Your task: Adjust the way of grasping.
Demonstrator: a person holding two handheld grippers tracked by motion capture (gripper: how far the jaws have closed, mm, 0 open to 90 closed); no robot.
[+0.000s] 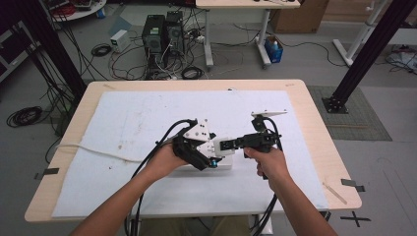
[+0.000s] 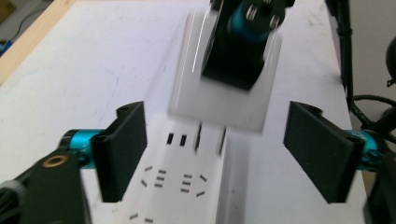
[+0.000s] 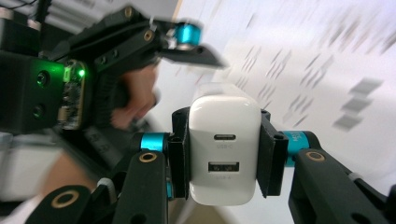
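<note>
In the high view the white charger (image 1: pixel 223 146) is a small pale block wedged between the two grippers, and the power strip (image 1: pixel 223 164) under it is mostly covered by the left gripper (image 1: pixel 206 160) and the hand behind it, so only a white edge shows. Much of the right gripper view is smeared by blur: the socket slots of the strip are streaks and the left gripper's body is soft. The left gripper view cuts the charger off at the top edge.

Both forearms come in from the bottom of the high view and meet near the middle of the desk (image 1: pixel 314 128), over a white sheet (image 1: pixel 147 113). The left hand (image 1: pixel 164 162) angles its gripper down to the right; the right hand (image 1: pixel 268 162) holds the right gripper (image 1: pixel 231 145) level, pointing left.

The right gripper view shows the charger (image 3: pixel 224 149) clamped by its sides between the pads, its two ports facing the camera. The left gripper view shows its own jaws standing apart, either side of the power strip (image 2: pixel 182 186) without pressing on it, with the charger (image 2: pixel 224 93) held just above the strip's sockets.
</note>
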